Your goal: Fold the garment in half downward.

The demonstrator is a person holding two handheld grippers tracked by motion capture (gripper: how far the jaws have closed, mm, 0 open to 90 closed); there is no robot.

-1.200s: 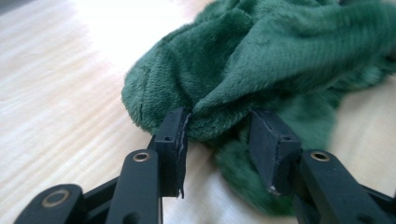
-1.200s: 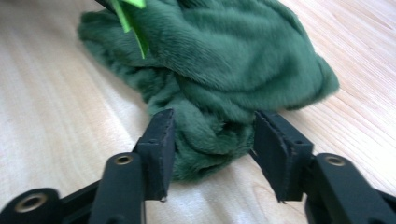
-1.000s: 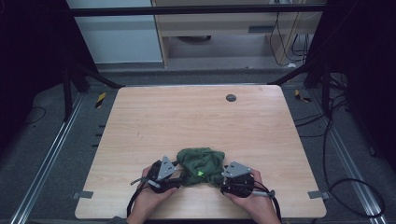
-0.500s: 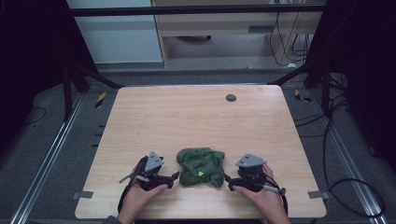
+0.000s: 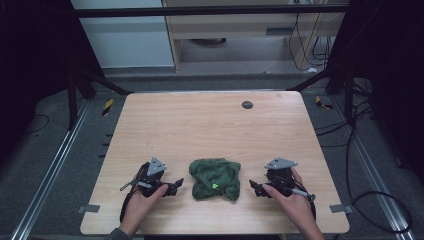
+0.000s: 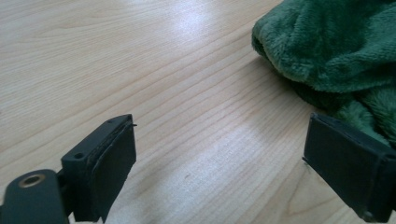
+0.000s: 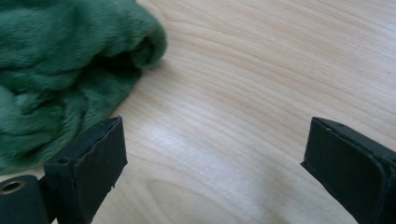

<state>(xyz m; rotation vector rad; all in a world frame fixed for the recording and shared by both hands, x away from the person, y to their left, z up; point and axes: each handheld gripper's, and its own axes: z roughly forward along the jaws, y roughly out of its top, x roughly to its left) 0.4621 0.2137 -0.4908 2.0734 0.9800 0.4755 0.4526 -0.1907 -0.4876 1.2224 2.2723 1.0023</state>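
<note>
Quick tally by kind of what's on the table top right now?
Green cloth: 1
Claws: 2, left and right, both open
Dark round disc near the far edge: 1
Total: 4

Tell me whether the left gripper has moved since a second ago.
Yes. In the high view the left gripper has pulled away from the green cloth toward the table's left side; bare wood now separates it from the cloth it was against.
</note>
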